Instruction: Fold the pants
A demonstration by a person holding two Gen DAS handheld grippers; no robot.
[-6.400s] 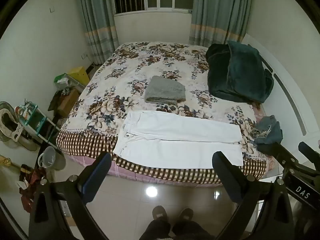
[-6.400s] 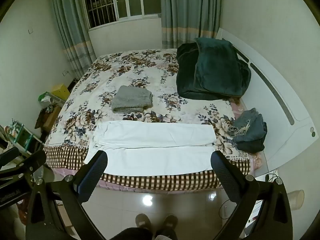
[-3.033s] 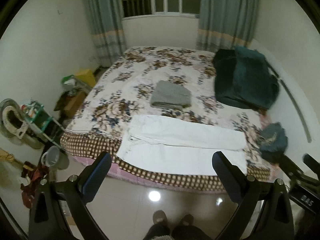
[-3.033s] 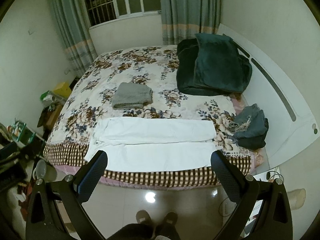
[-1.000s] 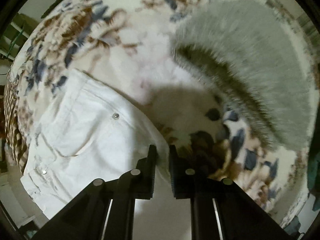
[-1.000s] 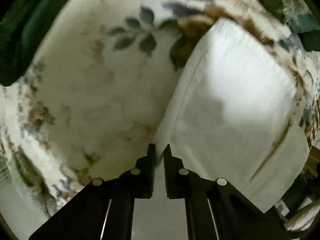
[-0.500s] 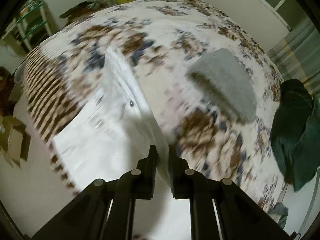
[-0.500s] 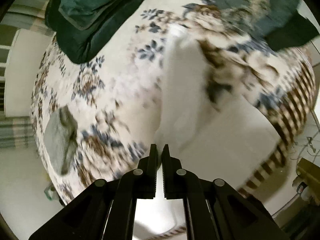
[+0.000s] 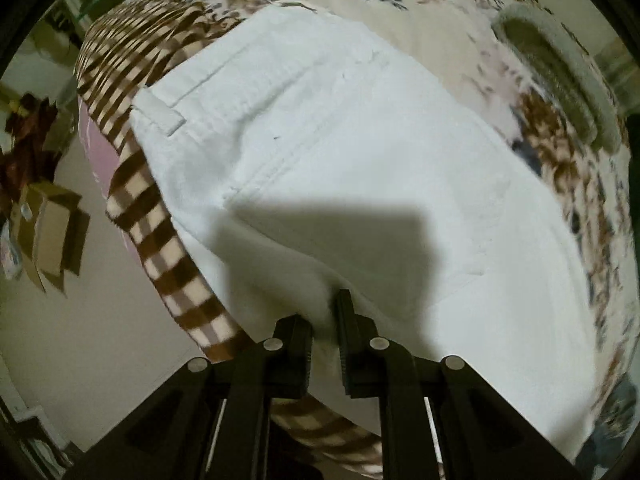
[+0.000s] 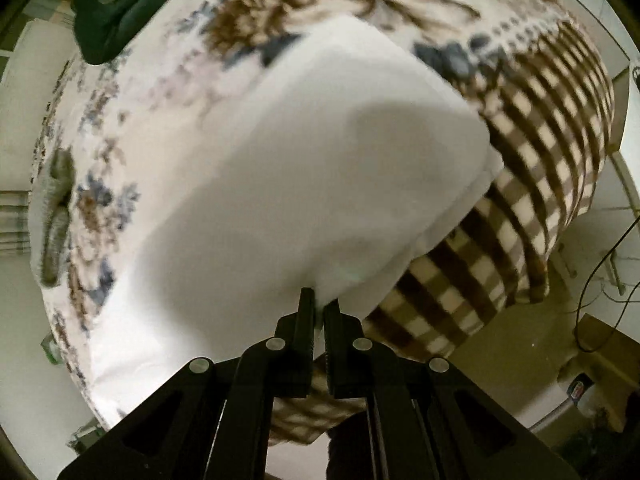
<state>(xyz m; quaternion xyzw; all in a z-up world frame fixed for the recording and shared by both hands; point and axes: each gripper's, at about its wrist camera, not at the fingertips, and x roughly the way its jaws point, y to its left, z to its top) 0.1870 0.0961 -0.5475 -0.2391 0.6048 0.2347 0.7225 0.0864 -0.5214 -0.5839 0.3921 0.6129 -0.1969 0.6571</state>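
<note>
Legibly, writing: no brand or label is showing up readable in either view; a small red-and-blue logo on a white object (image 10: 575, 394) at the lower right of the right wrist view is staying too small to make out.
Left gripper: the left gripper (image 9: 325, 320) is sitting at the bottom centre of its view, pointing steeply down at the cloth, its black fingers (image 9: 298, 344) squeezing a bunched fold of white fabric.
Right gripper: the right gripper (image 10: 319, 312) is rising from the bottom centre of its view, tilted down toward the bed, its fingers nearly together and pinching a thin edge of the white cloth.
Pants: the white pants (image 9: 360, 152) are filling the middle of the left view, with a belt loop and waistband seam toward the upper left; in the right view the leg end (image 10: 304, 168) is lying in doubled layers across the centre.
Bed: the floral bedspread (image 9: 432, 20) is lying under the pants, its brown checked border (image 10: 532, 152) hanging over the bed edge.
Grey item: a folded grey cloth (image 9: 560, 92) is resting at the upper right of the left view, near the pants.
Dark bedding: a dark green blanket (image 10: 120, 8) is lying at the upper left of the right view.
Floor: cardboard boxes (image 9: 52, 236) are sitting at the left edge of the left view.
</note>
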